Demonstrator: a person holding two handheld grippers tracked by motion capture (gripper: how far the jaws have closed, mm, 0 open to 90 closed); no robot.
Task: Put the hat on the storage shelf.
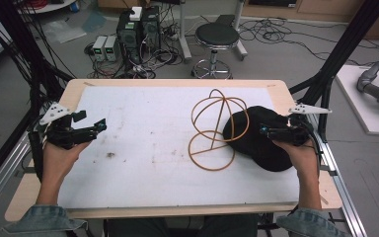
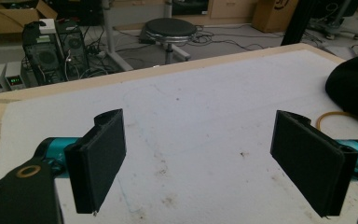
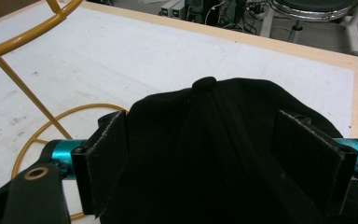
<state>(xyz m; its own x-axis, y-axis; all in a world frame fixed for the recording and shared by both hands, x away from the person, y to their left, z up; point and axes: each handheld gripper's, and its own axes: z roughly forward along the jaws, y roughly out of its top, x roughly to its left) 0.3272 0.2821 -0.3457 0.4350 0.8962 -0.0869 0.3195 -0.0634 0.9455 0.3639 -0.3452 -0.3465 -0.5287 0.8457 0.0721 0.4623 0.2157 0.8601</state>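
The right hand-held gripper [image 3: 212,158], jaws wide and gripping nothing, straddles a black cap [image 3: 214,140] lying beside a wire stand [image 1: 217,131]. The left hand-held gripper [image 2: 212,163] hovers open over the bare desk [image 2: 191,116]. The cap looks soft and light; pinching its crown fabric seems best.

1. One black cap [image 1: 261,140] on my table, with a single button on top, which I see in my right gripper view.
2. One yellow wire stand [image 1: 217,129], made of two rings on the mat plus crossing hoops above.
3. One white mat [image 1: 143,148] on one wooden table [image 1: 74,86].
4. Two grippers, my left gripper [image 1: 96,128] and right gripper [image 1: 265,130], each with two black jaws, so four jaws total.
5. One round black stool [image 1: 217,37] on the floor past the table.
6. Two dark computer towers [image 1: 138,29] back there.
7. Two small light-coloured boxes [image 1: 105,48] with displays right next to the towers.
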